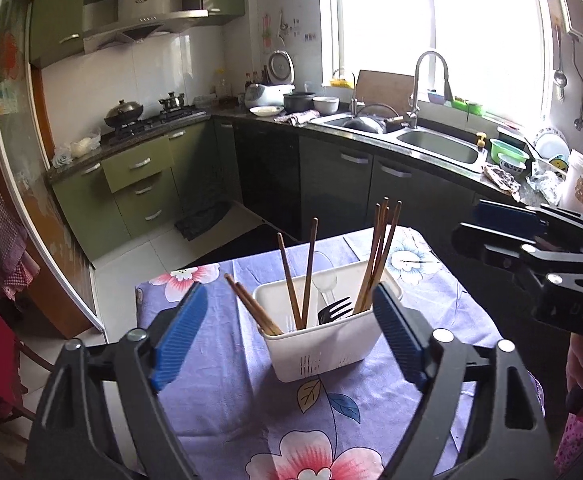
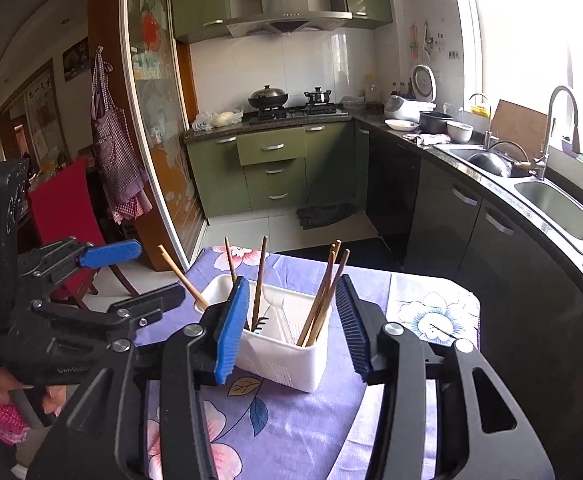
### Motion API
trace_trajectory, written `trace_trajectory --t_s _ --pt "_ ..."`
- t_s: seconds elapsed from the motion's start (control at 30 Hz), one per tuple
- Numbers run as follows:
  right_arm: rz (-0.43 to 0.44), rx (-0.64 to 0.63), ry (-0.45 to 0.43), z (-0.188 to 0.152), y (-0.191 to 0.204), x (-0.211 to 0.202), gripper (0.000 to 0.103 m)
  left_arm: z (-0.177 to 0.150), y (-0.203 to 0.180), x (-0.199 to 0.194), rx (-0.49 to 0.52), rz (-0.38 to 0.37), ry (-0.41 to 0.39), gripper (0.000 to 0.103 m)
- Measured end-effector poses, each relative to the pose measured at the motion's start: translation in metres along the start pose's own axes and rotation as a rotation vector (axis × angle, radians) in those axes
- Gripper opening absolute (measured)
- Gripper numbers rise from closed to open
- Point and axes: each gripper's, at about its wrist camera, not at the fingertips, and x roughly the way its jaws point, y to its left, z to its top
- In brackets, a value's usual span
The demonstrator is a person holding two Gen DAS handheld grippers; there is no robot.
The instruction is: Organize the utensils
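A white plastic utensil holder [image 1: 323, 340] stands on a small table with a purple floral cloth [image 1: 251, 408]. In it stand several wooden chopsticks [image 1: 379, 256], a black fork [image 1: 333, 309] and a clear plastic spoon [image 1: 325, 280]. My left gripper [image 1: 289, 330] is open and empty, above the table, its blue pads either side of the holder in view. My right gripper [image 2: 291, 328] is open and empty, just in front of the holder [image 2: 287, 354]. The right gripper also shows at the right of the left wrist view [image 1: 491, 232], and the left gripper at the left of the right wrist view [image 2: 131, 272].
Behind the table is a kitchen: dark counter with a double sink [image 1: 439, 146] and tap, green cabinets [image 1: 139, 184], a stove with pots [image 1: 147, 118]. A red chair [image 2: 63, 208] stands left of the table. A dark mat [image 2: 323, 214] lies on the floor.
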Motion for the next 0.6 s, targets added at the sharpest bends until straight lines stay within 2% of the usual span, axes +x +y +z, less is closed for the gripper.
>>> trace_trajectory --t_s 0.03,0.07,0.1,0.13,0.2,0.37,0.6 --pt "-0.005 0.006 -0.017 -0.009 0.0 -0.011 0.057 -0.006 0.001 -0.009 -0.004 0.014 -0.028 0.095" --pt "-0.011 0.013 -0.033 -0.019 0.0 -0.022 0.07 -0.012 0.002 -0.018 -0.009 0.026 -0.05 0.096" --pt "-0.021 0.02 -0.053 -0.031 0.001 -0.033 0.078 -0.019 0.003 -0.025 -0.016 0.039 -0.067 0.096" --pt "-0.03 0.027 -0.069 -0.044 0.001 -0.042 0.08 -0.027 0.004 -0.032 -0.024 0.047 -0.08 0.096" --pt "-0.044 0.043 -0.09 -0.069 0.005 -0.058 0.094 -0.045 0.005 -0.043 -0.042 0.053 -0.088 0.096" --pt "-0.089 0.033 -0.093 -0.121 0.021 -0.083 0.098 -0.097 0.007 -0.066 -0.069 0.09 -0.107 0.096" --pt "-0.128 0.05 -0.154 -0.157 0.039 -0.118 0.098 -0.143 0.011 -0.102 -0.096 0.124 -0.153 0.096"
